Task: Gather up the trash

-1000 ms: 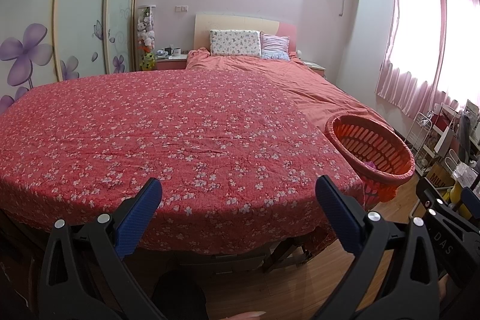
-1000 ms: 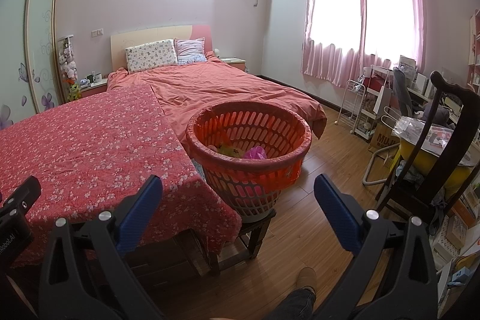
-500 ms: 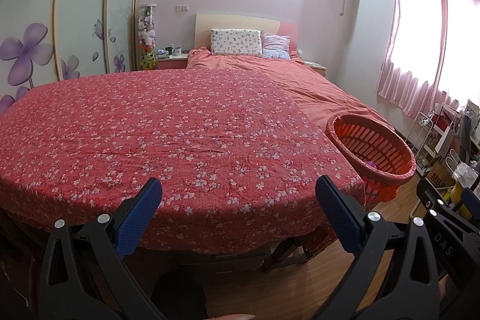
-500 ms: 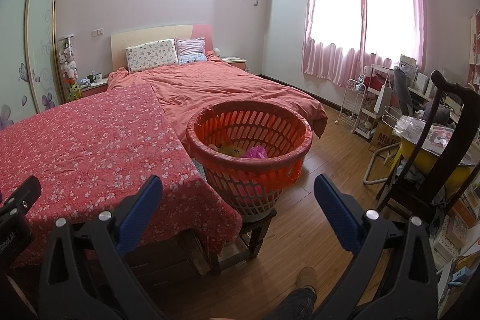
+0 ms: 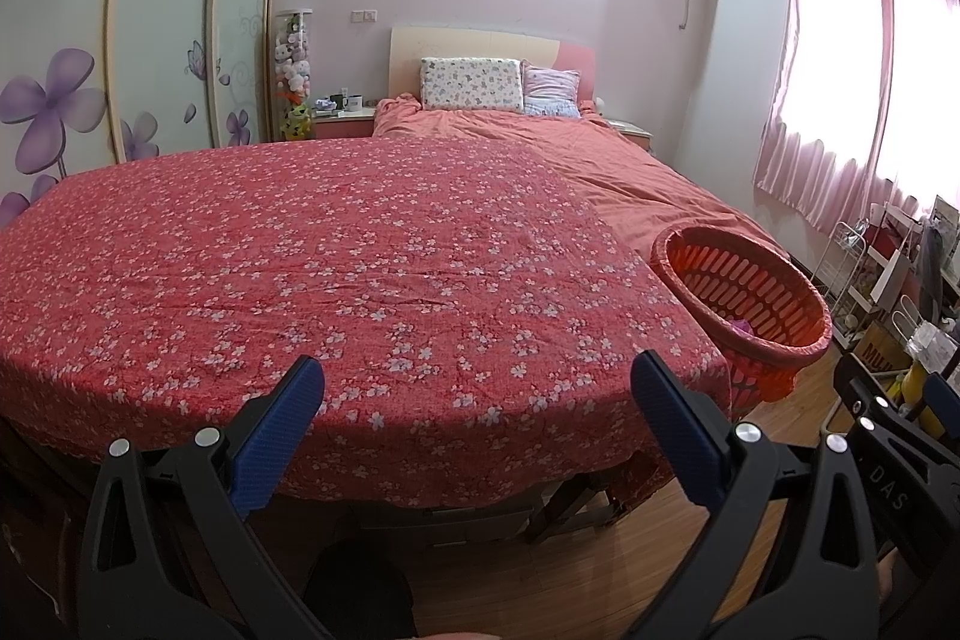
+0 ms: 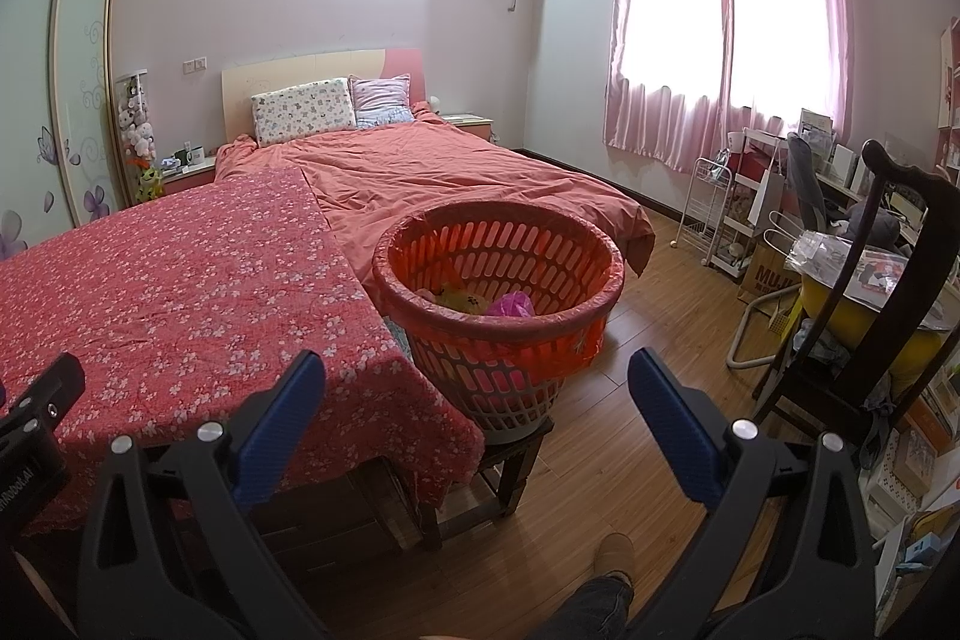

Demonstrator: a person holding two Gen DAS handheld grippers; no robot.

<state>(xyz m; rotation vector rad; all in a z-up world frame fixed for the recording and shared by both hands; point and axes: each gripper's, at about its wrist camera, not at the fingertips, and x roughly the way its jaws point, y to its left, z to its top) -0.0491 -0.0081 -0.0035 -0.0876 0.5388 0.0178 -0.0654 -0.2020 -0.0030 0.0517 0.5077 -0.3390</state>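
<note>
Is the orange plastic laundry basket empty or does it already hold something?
Not empty. The orange slatted plastic basket holds a crumpled pink bag and yellowish scraps at its bottom, well below the rim.

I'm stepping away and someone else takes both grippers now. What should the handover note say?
Left claw: open, empty, facing the floral cloth on the table.
Right claw: open, empty, facing the orange basket, which stands on a low stool by the table's corner.
Done: trash already in the basket, including a pink bag and something yellowish.
Left: no loose trash shows on the cloth or the nearby floor; scan the room before stopping.
</note>
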